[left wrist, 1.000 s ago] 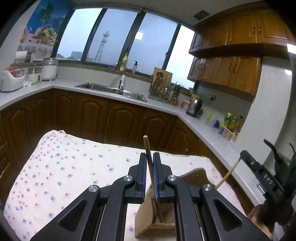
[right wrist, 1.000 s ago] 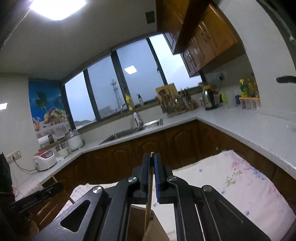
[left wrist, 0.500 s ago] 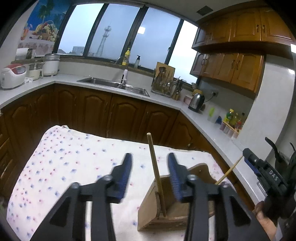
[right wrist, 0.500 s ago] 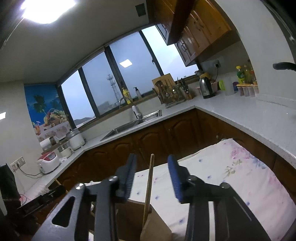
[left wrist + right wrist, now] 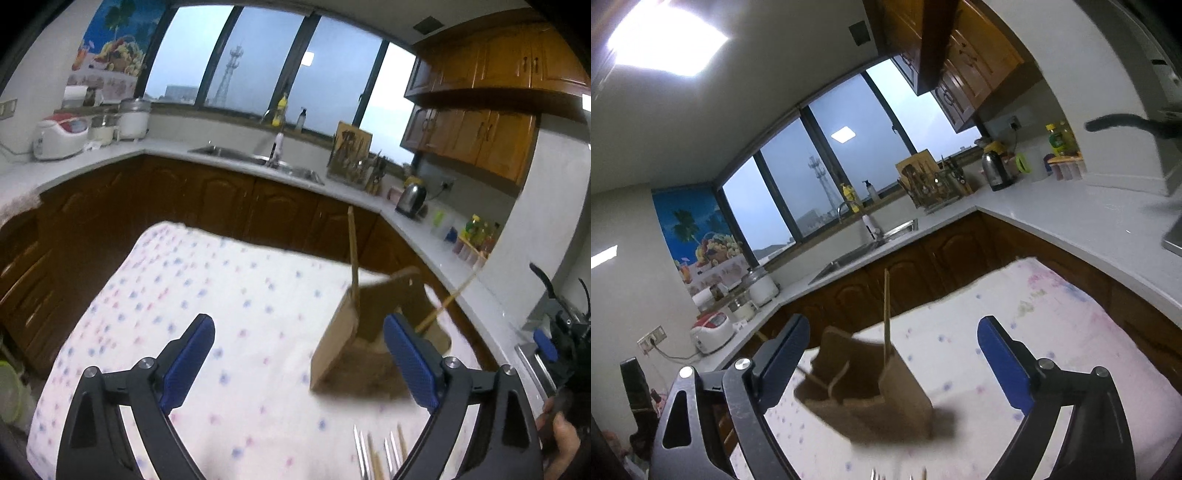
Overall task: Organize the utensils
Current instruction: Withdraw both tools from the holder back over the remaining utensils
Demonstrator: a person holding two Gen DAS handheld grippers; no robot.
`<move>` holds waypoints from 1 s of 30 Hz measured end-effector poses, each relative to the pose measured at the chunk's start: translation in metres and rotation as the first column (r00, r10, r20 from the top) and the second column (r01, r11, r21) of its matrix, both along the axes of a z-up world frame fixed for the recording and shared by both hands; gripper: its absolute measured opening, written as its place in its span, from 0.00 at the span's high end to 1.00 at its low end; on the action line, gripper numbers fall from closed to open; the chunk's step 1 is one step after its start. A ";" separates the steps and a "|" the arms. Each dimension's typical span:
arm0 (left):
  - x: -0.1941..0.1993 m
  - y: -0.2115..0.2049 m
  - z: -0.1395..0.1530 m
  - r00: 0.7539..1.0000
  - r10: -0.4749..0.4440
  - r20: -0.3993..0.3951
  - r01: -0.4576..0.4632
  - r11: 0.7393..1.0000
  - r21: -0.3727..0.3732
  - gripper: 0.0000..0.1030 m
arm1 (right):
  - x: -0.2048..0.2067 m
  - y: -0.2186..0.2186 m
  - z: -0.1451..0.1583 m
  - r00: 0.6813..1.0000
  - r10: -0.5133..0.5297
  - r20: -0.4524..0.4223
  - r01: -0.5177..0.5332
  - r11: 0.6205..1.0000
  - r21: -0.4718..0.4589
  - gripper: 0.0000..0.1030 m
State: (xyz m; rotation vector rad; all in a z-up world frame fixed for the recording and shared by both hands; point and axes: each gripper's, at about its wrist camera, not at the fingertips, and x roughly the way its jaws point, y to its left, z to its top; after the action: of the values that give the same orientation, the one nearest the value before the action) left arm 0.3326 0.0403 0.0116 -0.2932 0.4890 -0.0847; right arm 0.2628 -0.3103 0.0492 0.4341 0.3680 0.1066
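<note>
Between the left gripper's (image 5: 298, 363) just-opened, empty jaws lies only flowered tablecloth (image 5: 229, 295); the brown wooden utensil holder (image 5: 354, 343) stands ahead-right, its wooden stick (image 5: 352, 254) upright. Nearest, blurred metal forks (image 5: 373, 458), seemingly, point forward. Right gripper (image 5: 893, 363): likewise just opened, empty.

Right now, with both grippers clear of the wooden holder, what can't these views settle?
- Utensils: left wrist view, cut off by the bottom edge; count unclear.
- Wooden holder: right wrist view, motion-blurred; compartments unreadable.
- Left gripper finger hides where the slanted stick enters.
</note>
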 end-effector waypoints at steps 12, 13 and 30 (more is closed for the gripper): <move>-0.106 -0.002 0.010 0.998 -0.029 -0.048 0.031 0.999 0.042 0.10 | -0.082 0.003 -0.015 0.995 0.009 -0.104 -0.015 0.998 -0.057 0.08; -0.110 0.000 0.009 0.998 -0.031 -0.049 0.033 0.999 0.042 0.10 | -0.087 0.005 -0.016 0.994 0.011 -0.109 -0.018 0.997 -0.069 0.08; -0.156 -0.024 -0.004 0.985 -0.059 -0.161 0.071 0.995 0.074 0.10 | -0.135 0.011 -0.053 0.975 0.018 -0.220 -0.041 0.994 -0.101 0.06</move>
State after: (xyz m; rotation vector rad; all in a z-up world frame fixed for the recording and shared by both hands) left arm 0.1765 0.0164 0.0078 -0.2068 0.6589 -0.1056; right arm 0.1280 -0.2995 -0.0041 0.3364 0.5941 0.0683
